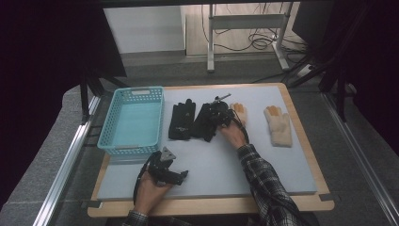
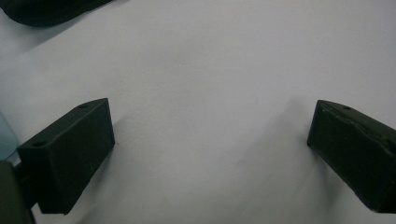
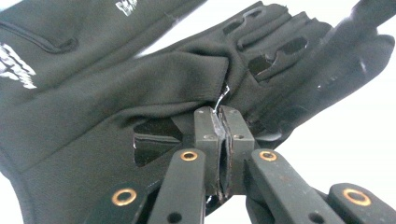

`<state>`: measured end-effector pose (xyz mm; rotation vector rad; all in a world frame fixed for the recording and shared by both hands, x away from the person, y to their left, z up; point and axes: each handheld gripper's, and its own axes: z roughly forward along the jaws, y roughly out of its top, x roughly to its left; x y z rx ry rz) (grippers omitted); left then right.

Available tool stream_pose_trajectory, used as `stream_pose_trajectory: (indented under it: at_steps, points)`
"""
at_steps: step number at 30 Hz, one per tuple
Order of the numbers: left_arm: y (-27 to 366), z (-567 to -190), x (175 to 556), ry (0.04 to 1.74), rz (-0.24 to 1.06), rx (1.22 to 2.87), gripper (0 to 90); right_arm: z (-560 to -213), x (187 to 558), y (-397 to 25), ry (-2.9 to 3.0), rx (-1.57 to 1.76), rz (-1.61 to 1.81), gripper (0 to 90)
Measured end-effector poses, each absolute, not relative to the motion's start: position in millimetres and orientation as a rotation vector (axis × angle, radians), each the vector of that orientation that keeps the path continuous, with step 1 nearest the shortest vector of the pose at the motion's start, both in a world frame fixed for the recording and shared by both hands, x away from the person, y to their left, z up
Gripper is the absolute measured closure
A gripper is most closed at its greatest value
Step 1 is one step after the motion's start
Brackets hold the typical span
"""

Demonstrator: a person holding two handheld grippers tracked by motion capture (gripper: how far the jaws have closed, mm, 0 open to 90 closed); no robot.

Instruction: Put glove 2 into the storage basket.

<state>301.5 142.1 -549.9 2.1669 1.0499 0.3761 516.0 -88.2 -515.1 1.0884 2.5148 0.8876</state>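
right tongs [image 3: 219, 122]: pinching a fold of black glove [image 3: 116, 93] (second of the pair) | left tongs [image 2: 210, 154]: jaws spread wide over bare tabletop [image 2: 210, 70], near blue basket [image 1: 133, 120]

Grey-topped table [image 1: 263, 165]: teal basket [image 1: 132, 121] at 10 o'clock, black gloves [image 1: 182, 120] at 12, tan gloves [image 1: 279, 125] at 2.

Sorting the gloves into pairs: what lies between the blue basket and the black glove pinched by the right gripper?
In the high view, another black glove lies flat between the blue basket and the pinched black glove.
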Motion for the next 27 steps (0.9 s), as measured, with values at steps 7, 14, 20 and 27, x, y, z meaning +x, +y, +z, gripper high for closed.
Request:
stream_pose_trajectory:
  at_steps: [7, 14, 20, 27]
  points:
    - [142.2, -549.8, 301.6, 1.050, 0.376, 2.168, 1.1, -491.8, 506.1, -99.2, 2.523, 1.059, 1.008, 85.9]
    - [142.2, -550.0, 301.6, 1.049, 0.378, 2.167, 1.1, -468.2, 478.3, -103.7, 2.554, 0.967, 1.083, 85.9]
    - [142.2, -550.0, 301.7, 1.050, 0.378, 2.165, 1.1, -450.3, 447.9, -112.1, 2.600, 0.926, 1.144, 85.6]
    - [142.3, -549.8, 301.6, 1.050, 0.379, 2.167, 1.2, -443.3, 397.6, -122.9, 2.615, 0.880, 1.168, 85.2]
